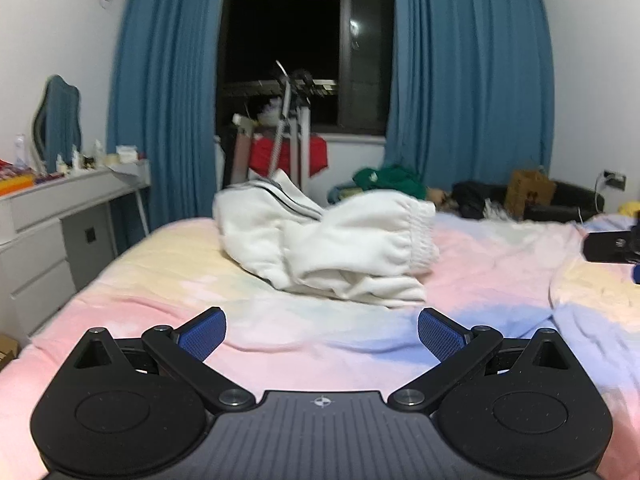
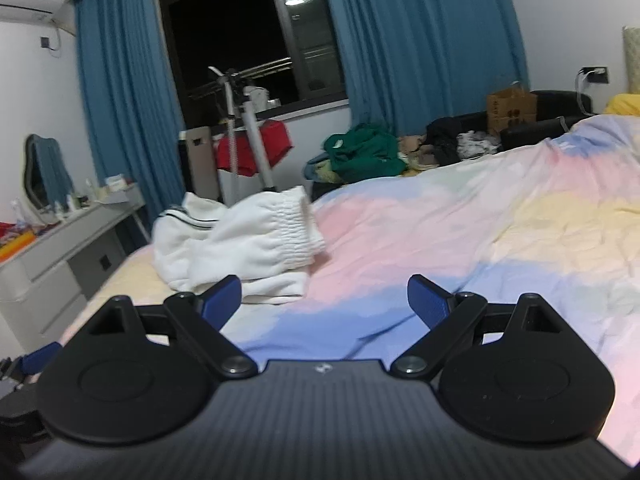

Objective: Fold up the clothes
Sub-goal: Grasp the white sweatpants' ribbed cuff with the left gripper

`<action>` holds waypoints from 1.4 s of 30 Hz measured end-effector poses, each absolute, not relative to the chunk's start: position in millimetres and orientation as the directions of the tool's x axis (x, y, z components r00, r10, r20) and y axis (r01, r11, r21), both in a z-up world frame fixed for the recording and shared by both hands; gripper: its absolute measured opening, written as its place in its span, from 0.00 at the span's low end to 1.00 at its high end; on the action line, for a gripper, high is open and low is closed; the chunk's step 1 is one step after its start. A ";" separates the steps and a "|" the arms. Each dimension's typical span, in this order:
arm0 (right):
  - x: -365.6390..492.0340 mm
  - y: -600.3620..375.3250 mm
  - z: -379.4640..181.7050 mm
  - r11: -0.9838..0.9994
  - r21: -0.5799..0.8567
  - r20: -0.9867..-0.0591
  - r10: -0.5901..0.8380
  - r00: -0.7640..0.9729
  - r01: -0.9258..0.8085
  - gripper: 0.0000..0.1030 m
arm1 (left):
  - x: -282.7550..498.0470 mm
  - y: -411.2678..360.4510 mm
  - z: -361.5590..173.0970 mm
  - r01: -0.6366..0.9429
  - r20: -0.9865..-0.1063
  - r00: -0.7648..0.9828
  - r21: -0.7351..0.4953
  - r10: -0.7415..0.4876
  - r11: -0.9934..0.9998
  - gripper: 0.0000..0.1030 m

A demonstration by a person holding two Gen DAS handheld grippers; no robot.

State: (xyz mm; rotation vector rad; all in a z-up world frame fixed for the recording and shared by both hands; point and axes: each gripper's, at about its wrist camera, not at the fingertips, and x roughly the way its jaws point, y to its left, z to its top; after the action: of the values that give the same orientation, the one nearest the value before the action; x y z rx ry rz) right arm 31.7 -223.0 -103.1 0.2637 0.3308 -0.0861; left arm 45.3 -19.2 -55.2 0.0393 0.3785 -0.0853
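Both of your jaws are spread wide apart and hold nothing. Your left gripper (image 1: 322,334) and your right gripper (image 2: 325,300) both float just above the bed (image 1: 160,280), which is covered in a soft pink, yellow and blue sheet.

On the bed sits the white clothes pile (image 1: 332,244), all bunched up and not folded yet. From your left gripper, the pile lies straight ahead, right in the middle between the fingers. From your right gripper, the same pile (image 2: 240,244) lies ahead but off to the left, with the left blue pad (image 2: 222,302) partly in front of its bottom edge.

The pile looks longer from side to side than from front to back. Its stretchy gathered band (image 1: 420,232) points toward your right side.

Neither gripper looks clearly nearer, but your left one faces the pile head on, so I think it has the easier reach.
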 end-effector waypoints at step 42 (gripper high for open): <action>102.7 -301.7 -190.0 0.790 0.476 -0.495 -0.122 0.860 0.386 0.89 | 305.2 -198.3 -17.3 -0.076 -0.297 0.941 0.275 0.160 0.958 0.34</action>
State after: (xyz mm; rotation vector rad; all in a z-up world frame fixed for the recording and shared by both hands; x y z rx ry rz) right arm 102.7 -301.7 -190.0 0.6026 0.4633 -0.2844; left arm 305.2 -198.3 -17.3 0.2641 0.3226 0.1220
